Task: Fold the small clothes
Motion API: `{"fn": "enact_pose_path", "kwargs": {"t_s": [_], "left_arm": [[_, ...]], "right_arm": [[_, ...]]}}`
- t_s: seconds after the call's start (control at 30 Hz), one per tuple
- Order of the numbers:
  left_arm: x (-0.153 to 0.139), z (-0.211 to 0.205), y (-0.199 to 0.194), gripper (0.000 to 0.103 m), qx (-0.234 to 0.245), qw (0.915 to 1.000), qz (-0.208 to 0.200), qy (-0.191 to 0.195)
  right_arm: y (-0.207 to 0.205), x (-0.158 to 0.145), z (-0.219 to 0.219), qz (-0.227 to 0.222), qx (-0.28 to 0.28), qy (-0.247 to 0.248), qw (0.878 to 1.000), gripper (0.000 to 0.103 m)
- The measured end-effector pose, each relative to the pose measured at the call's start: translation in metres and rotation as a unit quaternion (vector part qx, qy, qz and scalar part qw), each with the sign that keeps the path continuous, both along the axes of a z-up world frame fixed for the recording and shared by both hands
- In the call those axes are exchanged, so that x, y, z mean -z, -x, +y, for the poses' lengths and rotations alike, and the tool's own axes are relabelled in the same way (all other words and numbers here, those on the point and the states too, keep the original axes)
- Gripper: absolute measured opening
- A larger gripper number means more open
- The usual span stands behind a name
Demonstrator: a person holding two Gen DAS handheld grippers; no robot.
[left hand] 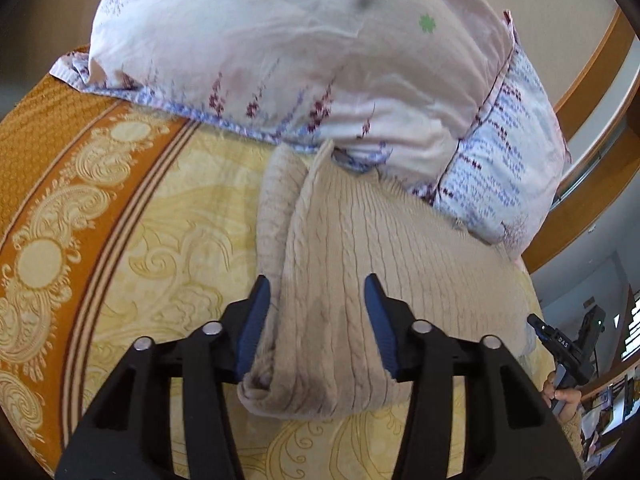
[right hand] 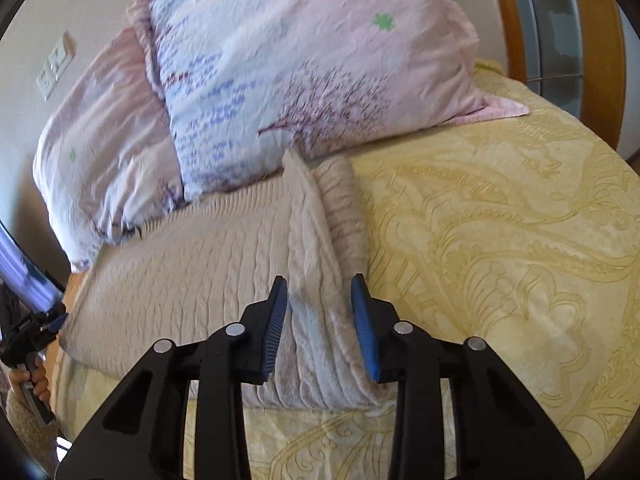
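A beige cable-knit sweater lies on the yellow bedspread, its far end against the pillows. My left gripper is open, its blue fingers standing either side of the sweater's left near edge, where a sleeve is folded alongside. In the right wrist view the same sweater spreads to the left. My right gripper is open, its fingers astride the folded right edge of the sweater. Neither gripper pinches the cloth. The right gripper also shows at the far right of the left wrist view.
Two pink and blue floral pillows lean at the head of the bed. An orange patterned border runs along the bedspread's left side. A wooden headboard stands behind, and a wall socket is on the left.
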State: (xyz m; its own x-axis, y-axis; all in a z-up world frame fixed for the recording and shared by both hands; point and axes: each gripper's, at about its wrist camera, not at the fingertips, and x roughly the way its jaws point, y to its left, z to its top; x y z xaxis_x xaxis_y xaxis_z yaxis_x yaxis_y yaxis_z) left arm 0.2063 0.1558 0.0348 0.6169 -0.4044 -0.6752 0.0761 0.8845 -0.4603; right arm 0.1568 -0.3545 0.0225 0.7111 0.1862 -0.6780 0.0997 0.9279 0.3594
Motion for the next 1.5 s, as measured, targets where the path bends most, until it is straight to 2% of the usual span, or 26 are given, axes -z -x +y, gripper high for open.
{"fn": "enact_pose_path", "kwargs": {"t_s": [0.03,0.07,0.1,0.13,0.17,0.2,0.43,0.63,0.83,0.93,1.0,1.07,1.1,1.2,1.33,1.43,1.5], "left_arm": [[0.003,-0.001,-0.001,0.039,0.003,1.0,0.005,0.001],[0.005,-0.002,-0.001,0.032,0.005,0.9999,0.009,0.001],[0.008,-0.004,-0.001,0.027,0.006,0.9999,0.013,-0.001],[0.01,-0.004,-0.001,0.024,0.006,0.9999,0.014,-0.004],[0.011,-0.004,-0.001,0.014,0.007,0.9998,0.015,-0.006],[0.012,-0.003,-0.001,0.008,0.009,0.9998,0.018,-0.003],[0.002,0.008,0.007,0.007,0.011,0.9998,0.008,0.012],[0.008,0.013,0.013,0.007,0.021,0.9996,0.016,0.005],[0.021,0.012,0.01,0.008,0.02,0.9994,0.026,-0.007],[0.015,0.011,0.014,0.015,0.018,0.9996,0.018,-0.01],[0.005,0.014,0.017,0.033,0.008,0.9999,0.002,-0.015],[-0.009,0.014,0.022,0.042,-0.004,0.9995,-0.029,-0.014],[-0.014,0.011,0.023,0.047,-0.003,0.9991,-0.039,-0.014],[-0.026,-0.01,0.02,0.058,0.021,0.9974,-0.066,-0.02],[-0.02,-0.041,0.004,0.06,0.049,0.9966,-0.055,-0.037],[-0.008,-0.051,-0.008,0.063,0.046,0.9964,-0.036,-0.061],[0.002,-0.052,-0.012,0.064,0.038,0.9963,-0.02,-0.074]], "right_arm": [[0.0,0.001,0.001,-0.001,0.0,0.004,1.0,0.025],[0.001,0.001,0.002,-0.002,0.0,0.008,1.0,0.017],[0.002,0.001,0.002,-0.004,-0.001,0.006,1.0,0.014],[0.003,0.001,0.002,-0.006,-0.001,0.004,1.0,0.013],[0.004,0.0,0.002,-0.009,-0.001,0.004,1.0,0.012],[0.006,-0.003,0.002,-0.013,0.0,0.006,1.0,0.011],[0.024,-0.021,0.001,-0.038,0.017,-0.002,0.999,0.011],[0.033,-0.005,0.001,-0.001,0.038,0.01,0.999,0.01],[0.022,0.009,0.009,0.035,0.052,0.056,0.996,0.011],[0.021,0.001,0.012,0.036,0.055,0.065,0.996,0.014],[0.025,-0.011,0.015,0.02,0.064,0.072,0.995,0.025],[0.026,-0.023,0.02,-0.009,0.059,0.074,0.995,0.033],[0.025,-0.029,0.027,-0.021,0.046,0.071,0.996,0.038],[0.009,-0.034,0.051,-0.026,-0.005,0.057,0.998,0.038],[-0.017,-0.026,0.085,-0.011,-0.05,0.056,0.997,0.038],[-0.031,-0.019,0.103,-0.004,-0.064,0.07,0.996,0.04],[-0.041,-0.007,0.107,0.022,-0.064,0.07,0.995,0.054]]}}
